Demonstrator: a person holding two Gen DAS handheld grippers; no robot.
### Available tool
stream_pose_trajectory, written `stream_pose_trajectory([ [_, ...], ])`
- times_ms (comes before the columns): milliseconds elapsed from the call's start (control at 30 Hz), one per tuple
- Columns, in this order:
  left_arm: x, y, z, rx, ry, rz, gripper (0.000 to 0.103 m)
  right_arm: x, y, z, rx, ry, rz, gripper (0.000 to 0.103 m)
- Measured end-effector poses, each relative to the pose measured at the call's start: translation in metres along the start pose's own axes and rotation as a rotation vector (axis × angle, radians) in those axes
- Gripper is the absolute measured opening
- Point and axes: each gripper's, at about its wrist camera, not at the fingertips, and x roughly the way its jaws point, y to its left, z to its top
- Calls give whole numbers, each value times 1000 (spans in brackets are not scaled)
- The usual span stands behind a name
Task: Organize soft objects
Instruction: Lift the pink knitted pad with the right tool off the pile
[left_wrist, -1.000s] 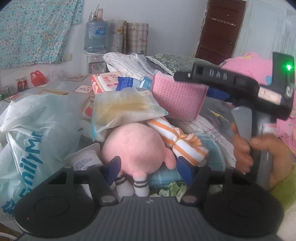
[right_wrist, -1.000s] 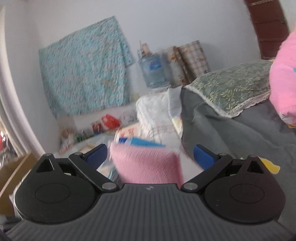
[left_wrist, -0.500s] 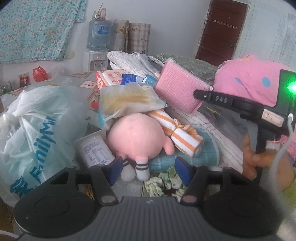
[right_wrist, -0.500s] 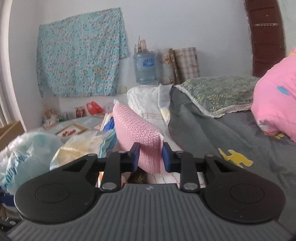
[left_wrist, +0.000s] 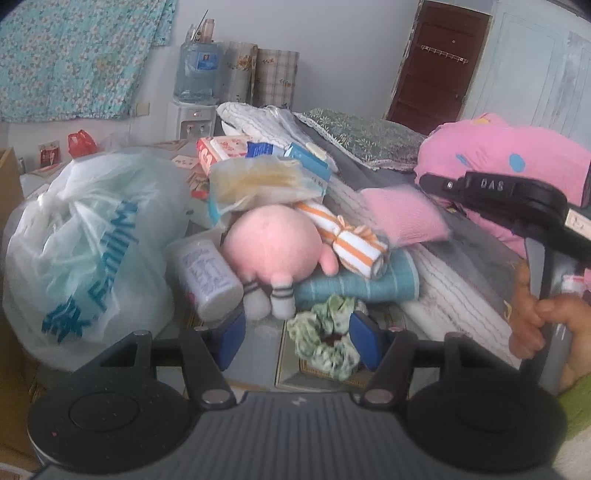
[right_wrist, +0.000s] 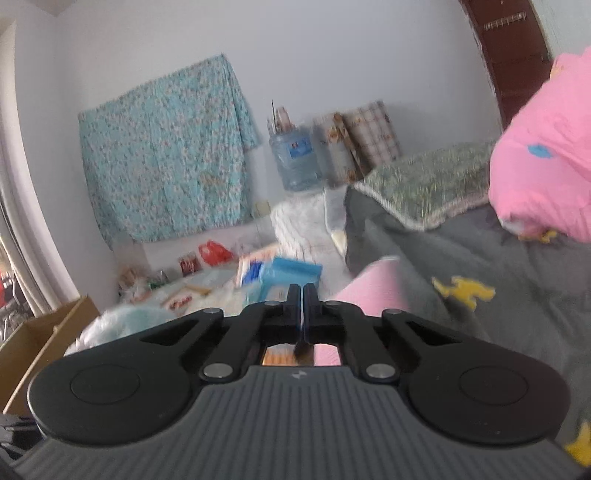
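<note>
A pink knitted pad (left_wrist: 404, 216) lies on the bed's edge, blurred; it also shows in the right wrist view (right_wrist: 373, 291) just right of my right gripper (right_wrist: 303, 291), which is shut with nothing between its fingers. My left gripper (left_wrist: 297, 336) is open and empty, low in front of a pile: a pink plush toy (left_wrist: 273, 247), an orange-striped rolled cloth (left_wrist: 343, 240), a folded teal towel (left_wrist: 358, 284) and a green scrunchie (left_wrist: 325, 339) by the right finger.
A large white plastic bag (left_wrist: 85, 243) stands at the left. A white bottle (left_wrist: 207, 277) lies by the plush. Boxes and a clear bag (left_wrist: 258, 177) sit behind. A grey bedsheet (right_wrist: 480, 266), a pink pillow (right_wrist: 543, 158) and a cardboard box (right_wrist: 33, 339) are nearby.
My right gripper had closed on the pink pad and lifted it; now the pad lies on the bed edge out of the shut jaws. My left gripper drew back from the plush.
</note>
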Motion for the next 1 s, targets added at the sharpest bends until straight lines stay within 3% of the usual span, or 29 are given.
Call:
stream_pose_trajectory([
  [167,-3,4,-4,-17,0,12,63,-19,-4,-8,55,17,30,9],
  [300,-3,4,-4,-13,-5,2,64,-25,-17,6,91,0,4,43],
  [367,-1,4,-4,-9,-3,-2,65,-25,-23,14,106,-6,-23,50],
  [500,4,5,-4,-4,8,-11,67,-5,-27,22,33,27,-100,84],
  [600,8,8,-3,-10,20,-19,68,26,-22,23,-76,99,-185,90],
  [833,10,10,-4,-12,30,-31,70,97,-27,10,-165,287,-296,90],
  [900,9,11,-4,-10,28,-27,70,102,-30,4,-151,292,-299,82],
  [1000,7,13,-4,-14,25,-20,70,93,-31,1,-126,253,-300,81],
])
